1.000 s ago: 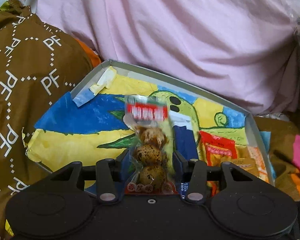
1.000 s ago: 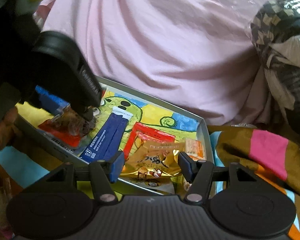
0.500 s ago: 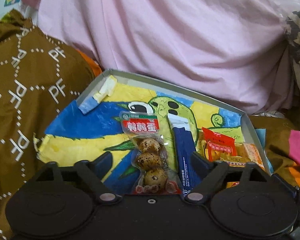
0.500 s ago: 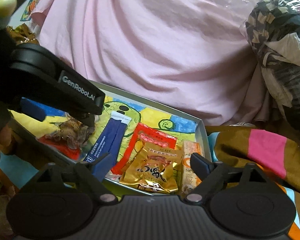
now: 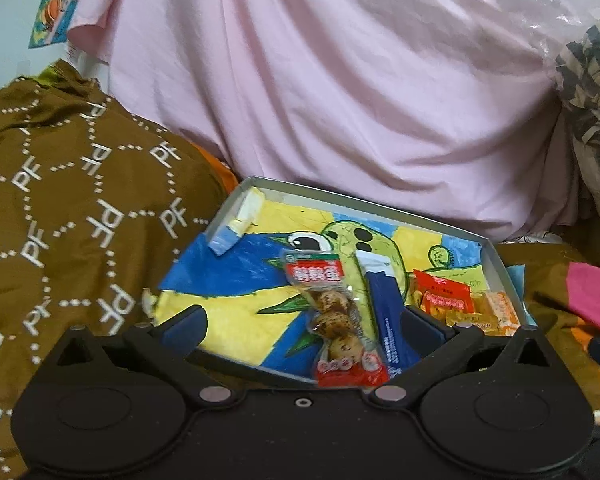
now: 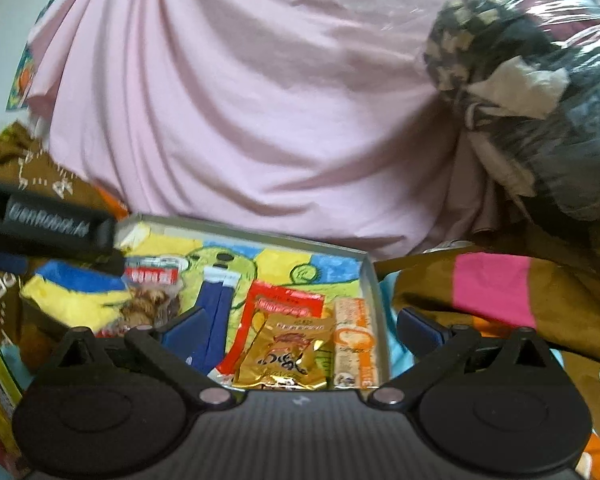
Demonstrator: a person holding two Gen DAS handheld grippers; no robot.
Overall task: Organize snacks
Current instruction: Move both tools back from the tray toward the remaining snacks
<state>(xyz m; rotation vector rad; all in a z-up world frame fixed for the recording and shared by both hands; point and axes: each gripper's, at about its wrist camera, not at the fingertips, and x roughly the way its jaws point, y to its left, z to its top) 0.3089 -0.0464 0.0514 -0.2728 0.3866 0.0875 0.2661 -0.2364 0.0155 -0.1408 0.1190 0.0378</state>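
The near edge of the tray is hidden behind the right hand-held gripper. The gold packet covers part of the red packet. The left hand-held gripper is blurred and cut off by the picture's edge. Print on the egg packet is too small to read.

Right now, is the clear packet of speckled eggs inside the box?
Inside. The clear egg packet lies flat on the shallow grey box's painted floor.
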